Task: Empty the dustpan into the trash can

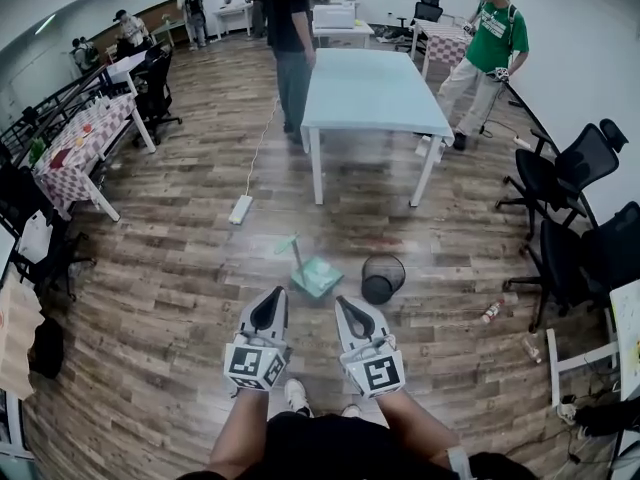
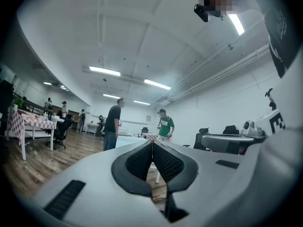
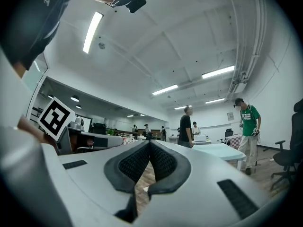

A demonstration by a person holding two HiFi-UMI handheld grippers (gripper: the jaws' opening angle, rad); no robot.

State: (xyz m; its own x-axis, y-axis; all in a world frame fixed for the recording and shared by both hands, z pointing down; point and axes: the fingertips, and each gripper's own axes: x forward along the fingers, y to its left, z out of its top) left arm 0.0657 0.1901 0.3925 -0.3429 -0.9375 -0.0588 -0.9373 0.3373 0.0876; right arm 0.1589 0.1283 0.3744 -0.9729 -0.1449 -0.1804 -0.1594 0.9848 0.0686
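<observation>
Below, at the bottom centre of the head view, the left gripper point(image 1: 274, 296) and right gripper point(image 1: 344, 303) sit side by side, each a pale grey plastic wedge with a black-and-white marker cube point(image 1: 257, 363) at its rear. Each gripper's own view shows its dark, ribbed rubber pads point(image 2: 165, 162) meeting at the tips, the claws pinched together with nothing between them. Just above them in the frame, on the brown plank floor point(image 1: 180, 268), the teal dustpan point(image 1: 316, 276) rests flat with its thin handle rising toward the upper left; its contents cannot be made out. Just right of it, slightly apart, stands the round black mesh trash can point(image 1: 383, 276), dark inside, so any contents cannot be told. Only the head view shows these two; the gripper views look level across the room, taking in ceiling strip lights point(image 2: 104, 71). Further up lie a white power strip point(image 1: 241, 209) and a pale blue table point(image 1: 372, 93) on white legs. Beside the table stand a person in a dark shirt point(image 1: 290, 38) and, at upper right, a person in a green shirt point(image 1: 490, 48).
</observation>
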